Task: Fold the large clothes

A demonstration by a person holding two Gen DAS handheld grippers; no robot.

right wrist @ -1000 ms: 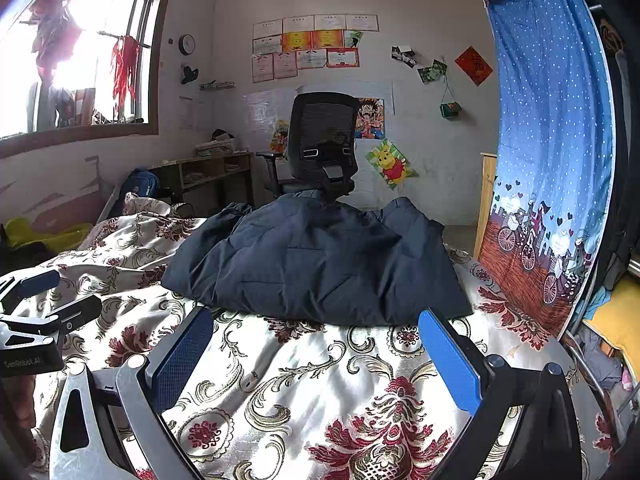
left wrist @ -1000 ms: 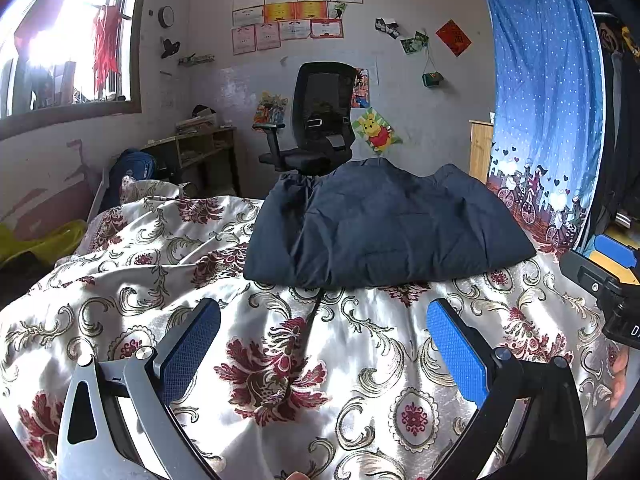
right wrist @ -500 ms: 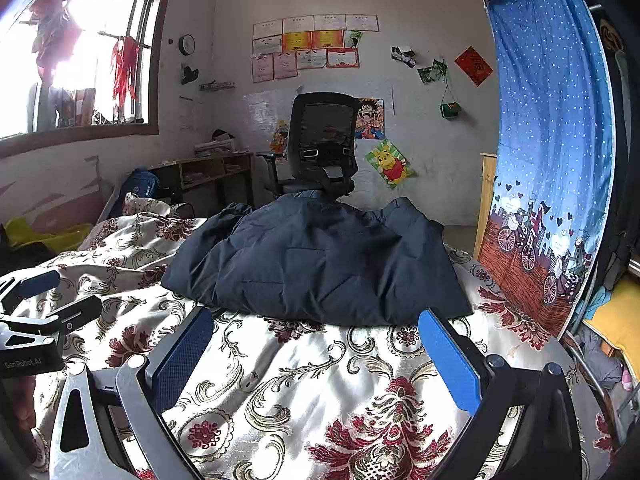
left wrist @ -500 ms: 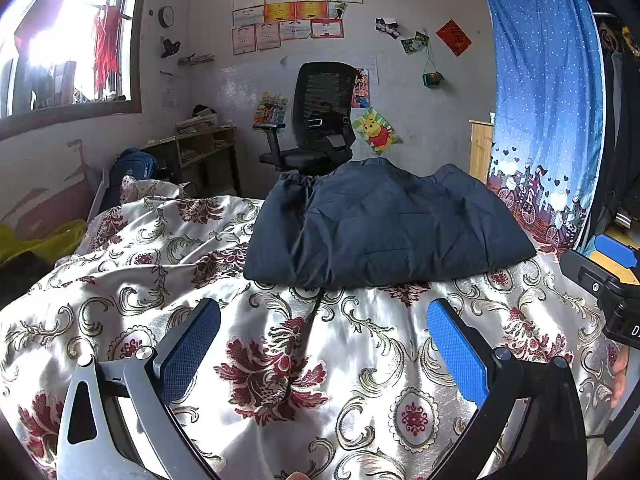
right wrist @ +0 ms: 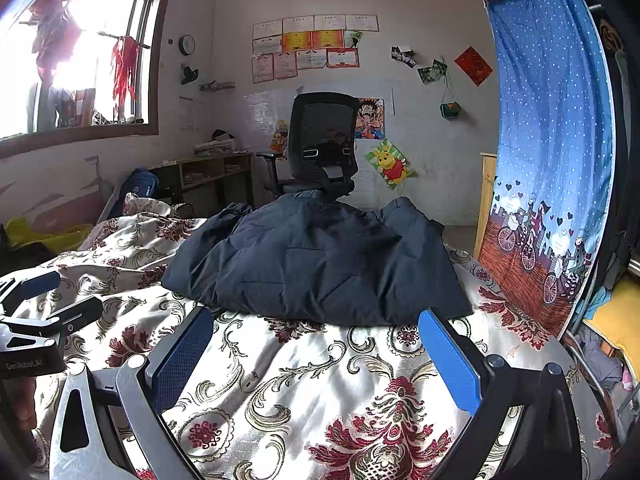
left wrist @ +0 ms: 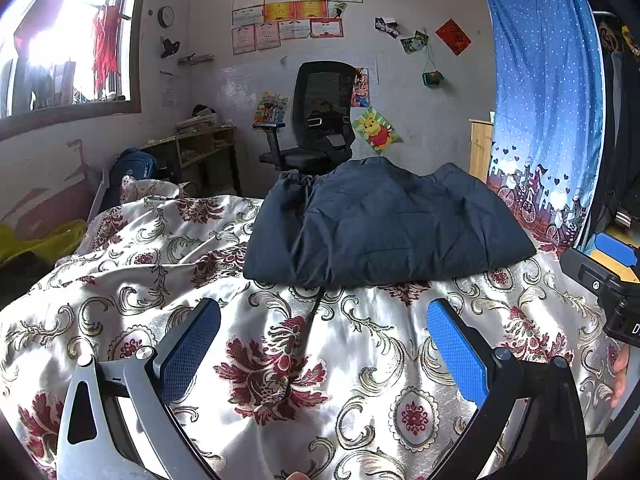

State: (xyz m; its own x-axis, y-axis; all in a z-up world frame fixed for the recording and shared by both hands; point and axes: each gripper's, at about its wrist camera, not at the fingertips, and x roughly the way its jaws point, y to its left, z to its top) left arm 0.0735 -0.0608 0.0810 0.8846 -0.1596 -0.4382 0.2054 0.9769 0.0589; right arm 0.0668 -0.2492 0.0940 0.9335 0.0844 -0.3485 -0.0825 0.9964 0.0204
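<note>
A large dark navy padded garment (left wrist: pixel 384 228) lies folded in a thick bundle on the floral bedspread (left wrist: pixel 312 360), far from both grippers. It also shows in the right wrist view (right wrist: pixel 320 268). My left gripper (left wrist: pixel 324 344) is open and empty, held low over the bedspread in front of the garment. My right gripper (right wrist: pixel 316 348) is open and empty, also short of the garment's near edge. The right gripper shows at the right edge of the left wrist view (left wrist: pixel 608 276). The left gripper shows at the left edge of the right wrist view (right wrist: pixel 44 312).
A black office chair (left wrist: pixel 316 120) stands behind the bed by the wall. A wooden shelf desk (left wrist: pixel 200 148) is at the back left under the window. A blue patterned curtain (left wrist: pixel 548 100) hangs along the right side. A yellow object (left wrist: pixel 44 240) lies at the left.
</note>
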